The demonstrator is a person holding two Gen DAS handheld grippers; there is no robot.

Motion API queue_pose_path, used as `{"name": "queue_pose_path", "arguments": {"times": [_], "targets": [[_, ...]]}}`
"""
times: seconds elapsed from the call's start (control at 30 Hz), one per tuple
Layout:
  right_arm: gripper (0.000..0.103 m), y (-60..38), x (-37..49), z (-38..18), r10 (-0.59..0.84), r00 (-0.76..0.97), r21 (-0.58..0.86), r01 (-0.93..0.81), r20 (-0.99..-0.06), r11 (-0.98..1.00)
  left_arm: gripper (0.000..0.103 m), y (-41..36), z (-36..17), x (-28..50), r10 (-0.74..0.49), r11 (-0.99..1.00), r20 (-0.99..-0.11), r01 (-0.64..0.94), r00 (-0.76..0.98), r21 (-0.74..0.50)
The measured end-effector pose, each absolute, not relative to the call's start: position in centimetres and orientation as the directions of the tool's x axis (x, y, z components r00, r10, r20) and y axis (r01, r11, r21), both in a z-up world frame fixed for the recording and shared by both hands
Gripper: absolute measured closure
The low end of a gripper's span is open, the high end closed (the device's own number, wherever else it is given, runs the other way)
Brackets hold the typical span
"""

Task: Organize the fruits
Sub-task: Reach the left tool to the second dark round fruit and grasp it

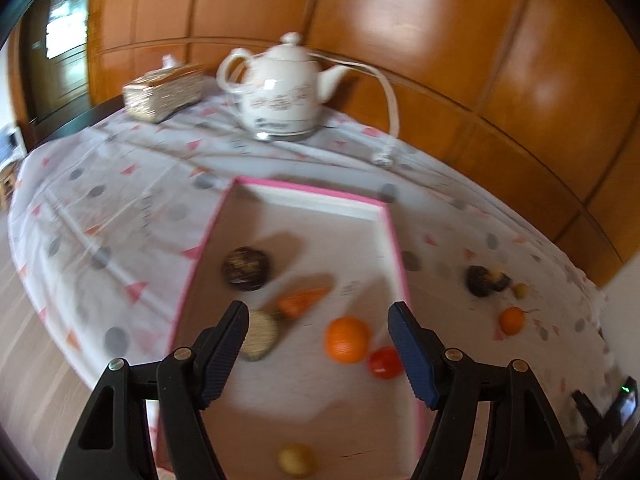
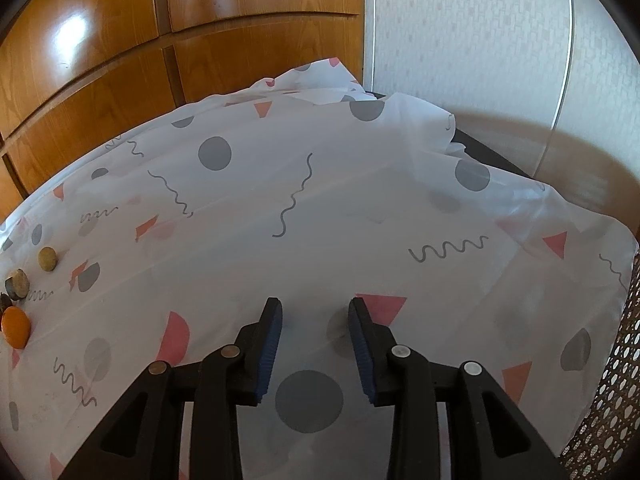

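A pink-rimmed tray lies on the patterned tablecloth. In it are a dark round fruit, a carrot, a pale green fruit, an orange, a red tomato and a yellowish fruit. My left gripper hovers open above the tray and holds nothing. Right of the tray, on the cloth, lie a dark fruit, a small yellow one and a small orange. My right gripper stands open over bare cloth, with the small orange far to its left.
A white teapot with a cord and a woven tissue box stand at the table's back. Wooden panels close off the far side. A wicker chair back rises beside the table's right edge.
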State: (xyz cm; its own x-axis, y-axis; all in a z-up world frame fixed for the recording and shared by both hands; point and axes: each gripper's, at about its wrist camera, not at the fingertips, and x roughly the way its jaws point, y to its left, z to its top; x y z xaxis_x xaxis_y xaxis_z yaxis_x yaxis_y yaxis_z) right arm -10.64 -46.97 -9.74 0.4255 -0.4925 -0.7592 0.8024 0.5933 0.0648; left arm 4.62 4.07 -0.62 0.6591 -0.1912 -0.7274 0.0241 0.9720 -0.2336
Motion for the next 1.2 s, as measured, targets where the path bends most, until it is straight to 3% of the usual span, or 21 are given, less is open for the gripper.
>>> {"name": "queue_pose_path", "arguments": {"times": [0.1, 0.43, 0.57, 0.9, 1.2], "targets": [[0.066, -47.0, -10.7, -9.8, -0.49, 0.431, 0.071, 0.801, -0.758, 0.594, 0.033, 2.2, -0.1, 5.3, -0.23, 0.968, -0.725, 0.077, 0.649, -0.238], [0.06, -46.8, -10.6, -9.9, -0.483, 0.442, 0.079, 0.794, -0.756, 0.603, 0.057, -5.9, -1.2, 9.4, -0.346, 0.937, -0.776, 0.244, 0.528, -0.251], [0.058, -46.8, -10.5, -9.9, -0.482, 0.444, 0.078, 0.791, -0.756, 0.606, 0.057, -9.5, -2.6, 11.5, -0.356, 0.926, -0.809, 0.294, 0.468, -0.238], [0.048, -46.7, -10.2, -10.2, -0.471, 0.457, 0.083, 0.779, -0.755, 0.622, 0.035, -15.3, -5.8, 16.3, -0.349, 0.919, -0.845, 0.325, 0.405, -0.224], [0.043, -46.7, -10.0, -10.3, -0.472, 0.455, 0.074, 0.774, -0.755, 0.629, 0.034, -19.4, -7.6, 18.3, -0.336, 0.902, -0.858, 0.394, 0.389, -0.175]]}}
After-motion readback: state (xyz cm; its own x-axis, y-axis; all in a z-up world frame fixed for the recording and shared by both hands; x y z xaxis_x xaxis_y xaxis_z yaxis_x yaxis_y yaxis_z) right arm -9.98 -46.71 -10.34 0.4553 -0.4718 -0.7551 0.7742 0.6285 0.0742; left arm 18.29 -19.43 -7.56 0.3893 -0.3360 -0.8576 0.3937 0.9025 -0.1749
